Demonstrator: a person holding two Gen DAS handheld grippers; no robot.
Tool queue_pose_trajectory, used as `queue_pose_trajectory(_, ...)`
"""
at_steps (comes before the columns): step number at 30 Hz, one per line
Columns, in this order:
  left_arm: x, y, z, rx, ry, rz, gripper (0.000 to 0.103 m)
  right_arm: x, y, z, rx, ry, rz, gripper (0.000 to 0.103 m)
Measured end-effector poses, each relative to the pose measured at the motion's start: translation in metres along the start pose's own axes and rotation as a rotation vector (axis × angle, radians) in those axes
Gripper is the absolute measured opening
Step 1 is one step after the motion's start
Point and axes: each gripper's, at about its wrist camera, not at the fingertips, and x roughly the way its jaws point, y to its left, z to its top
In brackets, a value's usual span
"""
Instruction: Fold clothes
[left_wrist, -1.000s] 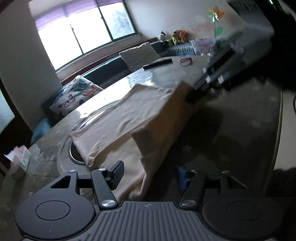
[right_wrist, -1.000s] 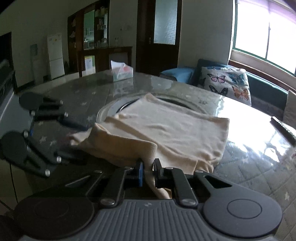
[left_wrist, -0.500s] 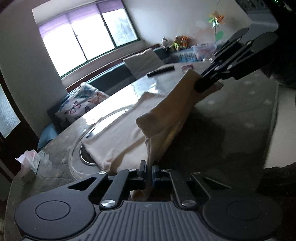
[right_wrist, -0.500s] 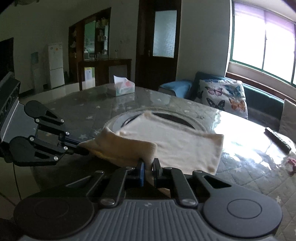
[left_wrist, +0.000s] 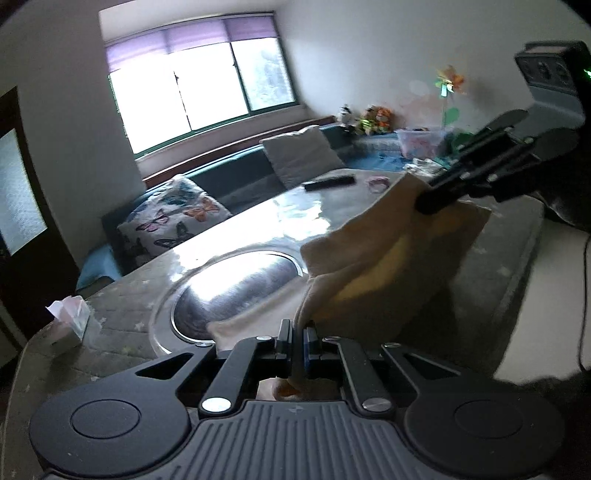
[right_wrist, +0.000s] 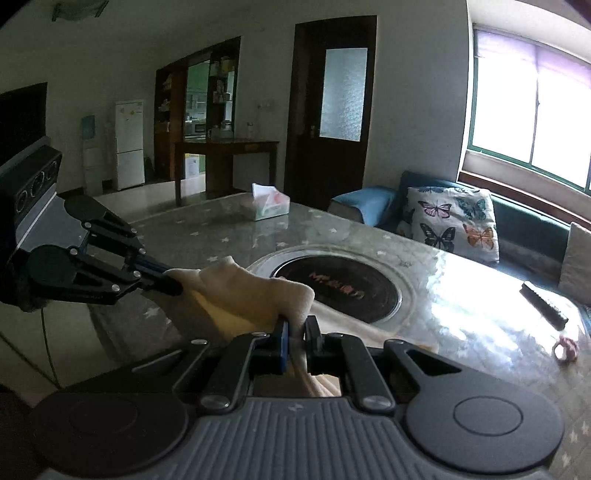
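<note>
A cream garment (left_wrist: 384, 254) hangs lifted above the round table (left_wrist: 236, 229), stretched between both grippers. My left gripper (left_wrist: 297, 334) is shut on one corner of the cloth at the bottom of the left wrist view. The right gripper (left_wrist: 424, 205) shows there at the upper right, pinching the far corner. In the right wrist view my right gripper (right_wrist: 295, 332) is shut on the garment (right_wrist: 243, 291), and the left gripper (right_wrist: 171, 282) holds its other corner at the left. The lower part of the cloth still trails onto the table (right_wrist: 461, 295).
A round inset hotplate (right_wrist: 340, 290) sits in the table's middle. A tissue box (right_wrist: 269, 206) stands at the far side, a remote (right_wrist: 543, 304) and a small pink item (right_wrist: 565, 349) at the right. A sofa with a butterfly cushion (right_wrist: 454, 221) runs under the window.
The left gripper went from open to shut on the garment's corner. Both grippers then rose, lifting the cloth off the table and uncovering the hotplate.
</note>
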Motion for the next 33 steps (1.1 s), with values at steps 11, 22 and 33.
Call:
queue_pose_trajectory(11, 0.107, 0.05, 0.019, -0.081, 0.084, 0.058, 0.006, 0.103, -0.062, 0.04, 0.055, 0.087, -0.023, 0.008)
queue_pose_trajectory(22, 0.173, 0.065, -0.004, -0.109, 0.214, 0.091, 0.018, 0.207, -0.104, -0.004, 0.233, 0.264, -0.07, 0.011)
queue_pose_trajectory(33, 0.167, 0.07, 0.008, -0.16, 0.185, 0.173, 0.079, 0.176, -0.117, -0.007, 0.325, 0.195, -0.084, 0.025)
